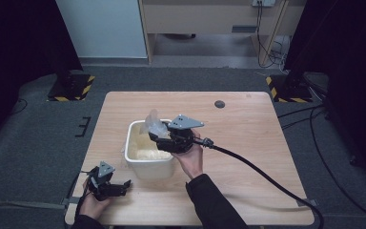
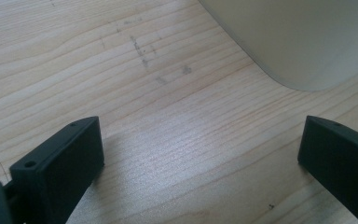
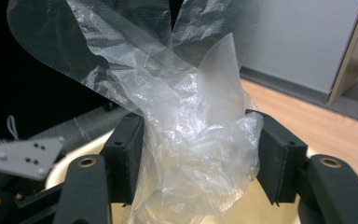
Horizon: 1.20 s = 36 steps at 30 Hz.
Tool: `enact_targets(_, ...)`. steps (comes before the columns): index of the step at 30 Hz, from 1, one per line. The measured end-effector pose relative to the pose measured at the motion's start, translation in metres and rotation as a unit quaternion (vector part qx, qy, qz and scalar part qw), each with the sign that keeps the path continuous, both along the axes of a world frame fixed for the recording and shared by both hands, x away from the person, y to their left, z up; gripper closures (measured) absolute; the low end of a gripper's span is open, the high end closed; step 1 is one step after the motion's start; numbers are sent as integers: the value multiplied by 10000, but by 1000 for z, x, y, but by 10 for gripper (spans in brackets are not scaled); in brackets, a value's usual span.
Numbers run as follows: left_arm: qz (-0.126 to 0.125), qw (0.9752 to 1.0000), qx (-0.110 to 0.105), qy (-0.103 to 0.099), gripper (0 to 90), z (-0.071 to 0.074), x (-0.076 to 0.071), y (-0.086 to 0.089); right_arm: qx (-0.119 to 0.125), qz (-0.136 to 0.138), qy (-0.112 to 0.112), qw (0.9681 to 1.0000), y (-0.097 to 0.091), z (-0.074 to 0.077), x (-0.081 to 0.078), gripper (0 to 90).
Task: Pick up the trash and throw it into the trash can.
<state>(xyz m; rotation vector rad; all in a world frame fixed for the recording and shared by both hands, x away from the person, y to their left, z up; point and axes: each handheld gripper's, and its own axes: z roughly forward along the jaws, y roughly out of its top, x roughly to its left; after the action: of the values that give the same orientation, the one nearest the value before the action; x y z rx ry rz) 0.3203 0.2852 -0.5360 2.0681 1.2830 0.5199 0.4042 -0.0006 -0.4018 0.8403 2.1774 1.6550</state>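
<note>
A crumpled clear plastic bag point(image 1: 155, 125) is held over the back of a white tub point(image 1: 150, 170) in the middle of the wooden table point(image 1: 248, 129). My right gripper point(image 1: 158, 137) is shut on the bag; in the right gripper view the film point(image 3: 186, 107) bulges up between the two pads of that gripper point(image 3: 198, 158), above the tub's cream inside point(image 3: 256, 210). Pale yellowish stuff point(image 1: 147, 153) lies in the tub. My left gripper point(image 1: 123, 185) rests low at the table's near left corner, open with nothing between its jaws point(image 2: 200, 154), and faces the tub's rounded wall point(image 2: 298, 37).
A small dark round disc point(image 1: 219, 104) sits in the tabletop near the far edge. The right gripper's thick black cable point(image 1: 267, 179) runs across the near right of the table. Grey carpet, stand feet with yellow-black stripes point(image 1: 71, 88) and wooden furniture lie beyond.
</note>
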Motion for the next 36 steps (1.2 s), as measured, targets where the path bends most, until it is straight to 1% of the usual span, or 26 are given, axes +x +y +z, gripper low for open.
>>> enact_targets(1, -2, 10000, 1, 0, 0, 0, 0, 0, -4, -11, 24, 10000, 1, -2, 1, 392)
enact_targets(3, -3, 10000, 1, -1, 0, 0, 0, 0, -11, 21, 127, 9999, 3, -6, 3, 324)
enact_targets(5, -4, 10000, 1, 0, 0, 0, 0, 0, -1, 78, 218, 9997, 3, -8, 4, 251)
enact_targets(6, -6, 10000, 2, -1, 0, 0, 0, 0, -33, 106, 248, 9996, 3, -8, 5, 227)
enact_targets(10, -6, 10000, 1, -2, 0, 0, 0, 0, -103, 131, 184, 9997, 1, -5, 3, 158)
enact_targets(13, -7, 10000, 1, -1, 0, 0, 0, 0, -13, 99, 105, 9999, -2, 1, 2, 120)
enact_targets(15, -6, 10000, 1, -1, 0, 0, 0, 0, 10, 31, 26, 10000, -5, 7, 1, 99)
enact_targets(19, -6, 10000, 1, -2, 0, 0, 0, 0, 92, -133, -129, 9998, -16, 23, -3, 84)
enact_targets(22, -6, 10000, 1, -1, 0, 0, 0, 0, 136, -201, -268, 9993, -26, 37, -6, 81)
enact_targets(26, -7, 10000, 2, -2, 0, 0, 0, 0, 104, -373, -474, 9981, -44, 58, -10, 65)
enact_targets(27, -7, 10000, 2, -2, 0, 0, 0, 0, 82, -414, -509, 9978, -47, 61, -11, 61)
enact_targets(28, -7, 10000, 2, -1, 0, 0, 0, 0, 112, -452, -548, 9974, -51, 64, -12, 63)
enact_targets(29, -5, 10000, 0, -3, 0, 0, 0, 0, 247, -487, -596, 9967, -56, 66, -13, 70)
enact_targets(30, -6, 10000, 1, -2, 0, 0, 0, 0, 371, -507, -581, 9963, -60, 66, -14, 73)
enact_targets(31, -6, 10000, 1, -2, 0, 0, 0, 0, 416, -540, -558, 9961, -65, 68, -15, 71)
enact_targets(33, -6, 10000, 1, -2, 0, 0, 0, 0, 400, -645, -610, 9953, -76, 68, -17, 71)
enact_targets(36, -6, 10000, 1, -2, 0, 0, 0, 0, 455, -755, -615, 9942, -92, 66, -20, 70)
